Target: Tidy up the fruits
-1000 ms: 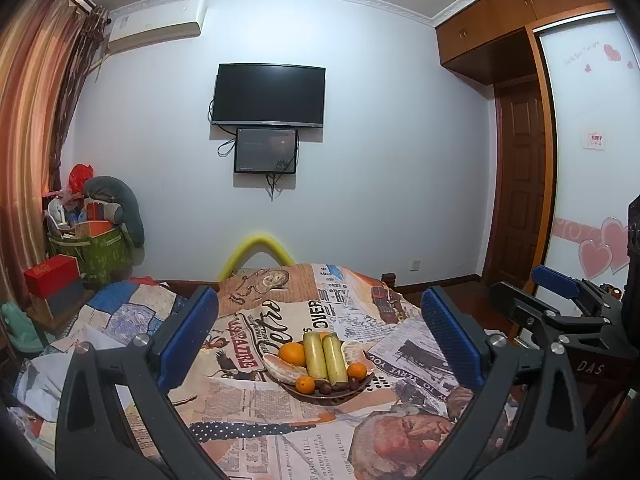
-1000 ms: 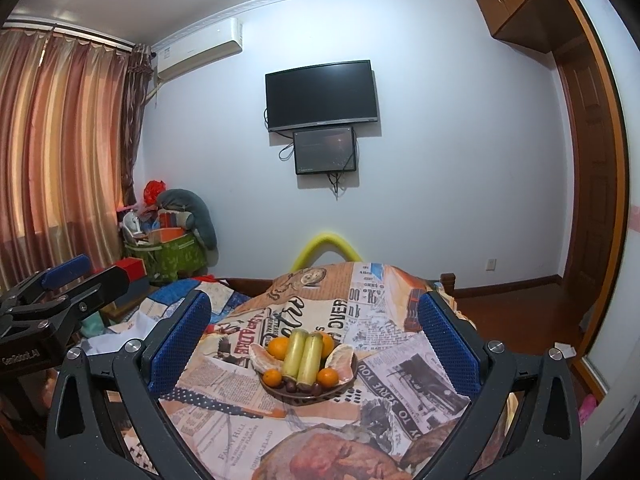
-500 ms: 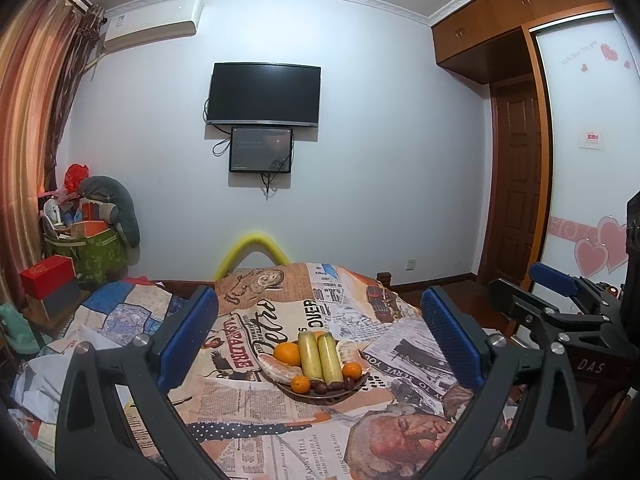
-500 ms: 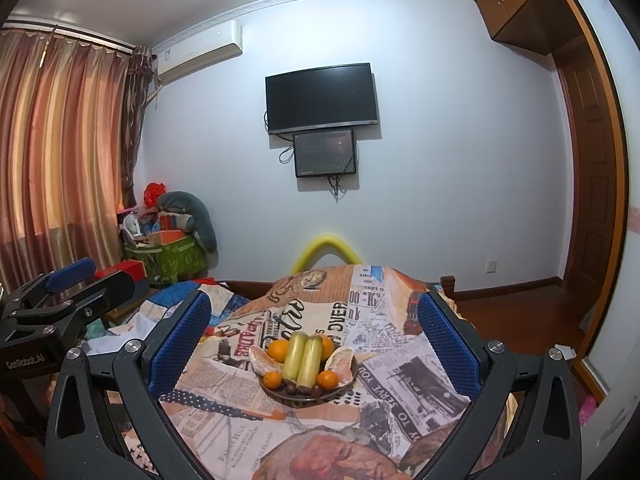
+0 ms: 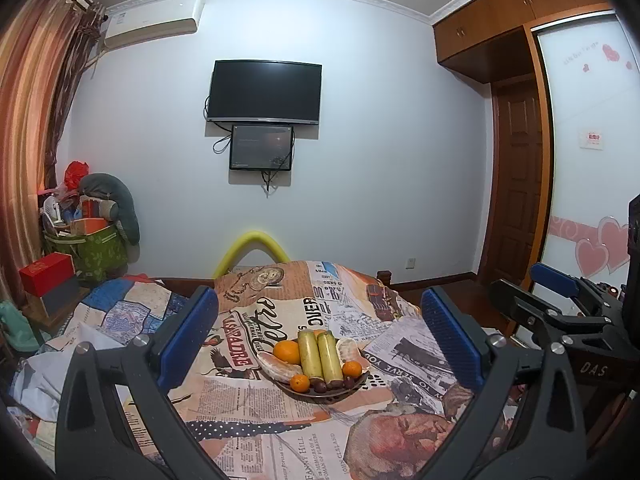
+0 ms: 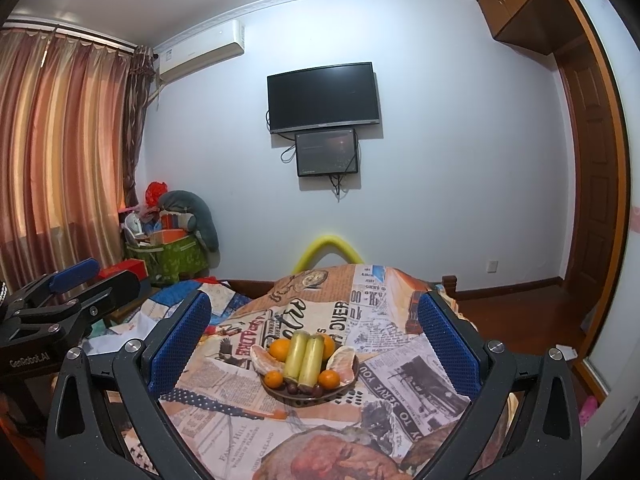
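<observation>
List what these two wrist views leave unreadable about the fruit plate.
- Plate: mostly covered by fruit in both views; only the front rim shows.
- Small dark fruits: too small to identify.
- Orange behind the two green-yellow pieces: right wrist view shows only its edge.
- Whether anything lies beneath the pile: hidden.

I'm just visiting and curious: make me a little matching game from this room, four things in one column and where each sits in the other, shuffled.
Things:
1. fruit plate
2. television
3. air conditioner
4. red box

Places:
A. high on the wall by the curtain
B. on the newspaper-print cloth
C. low at the left, below the green bag
D. wall centre, above a smaller screen

Pairs: 1-B, 2-D, 3-A, 4-C
</observation>
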Motion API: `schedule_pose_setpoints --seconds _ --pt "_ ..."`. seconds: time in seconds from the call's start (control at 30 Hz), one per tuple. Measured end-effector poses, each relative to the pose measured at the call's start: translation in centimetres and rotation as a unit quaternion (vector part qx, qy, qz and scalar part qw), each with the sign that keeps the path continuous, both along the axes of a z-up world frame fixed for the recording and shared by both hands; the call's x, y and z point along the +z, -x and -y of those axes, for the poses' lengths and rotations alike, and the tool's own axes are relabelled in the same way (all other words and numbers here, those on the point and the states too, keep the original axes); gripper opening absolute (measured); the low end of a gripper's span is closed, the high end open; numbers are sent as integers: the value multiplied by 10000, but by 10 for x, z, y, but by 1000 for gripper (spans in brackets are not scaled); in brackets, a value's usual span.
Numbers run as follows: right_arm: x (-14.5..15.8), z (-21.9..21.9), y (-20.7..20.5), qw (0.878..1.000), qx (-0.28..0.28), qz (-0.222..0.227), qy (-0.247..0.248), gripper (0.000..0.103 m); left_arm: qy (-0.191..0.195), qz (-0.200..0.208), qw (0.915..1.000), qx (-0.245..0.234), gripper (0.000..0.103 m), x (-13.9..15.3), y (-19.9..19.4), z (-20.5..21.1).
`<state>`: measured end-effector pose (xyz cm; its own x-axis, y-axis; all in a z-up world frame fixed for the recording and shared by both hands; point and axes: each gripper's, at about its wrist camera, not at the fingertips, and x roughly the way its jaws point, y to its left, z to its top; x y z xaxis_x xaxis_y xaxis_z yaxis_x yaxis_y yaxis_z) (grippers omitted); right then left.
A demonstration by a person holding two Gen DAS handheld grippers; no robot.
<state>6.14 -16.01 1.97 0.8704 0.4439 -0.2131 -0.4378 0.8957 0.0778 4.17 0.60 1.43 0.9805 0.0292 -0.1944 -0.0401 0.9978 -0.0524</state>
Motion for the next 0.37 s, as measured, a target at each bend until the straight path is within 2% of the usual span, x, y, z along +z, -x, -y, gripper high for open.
schedule_pose_setpoints --seconds 0.37 --pt "-5 -1 -5 10000 -5 -75 11 103 33 -86 9999 -69 103 -4 -8 -1"
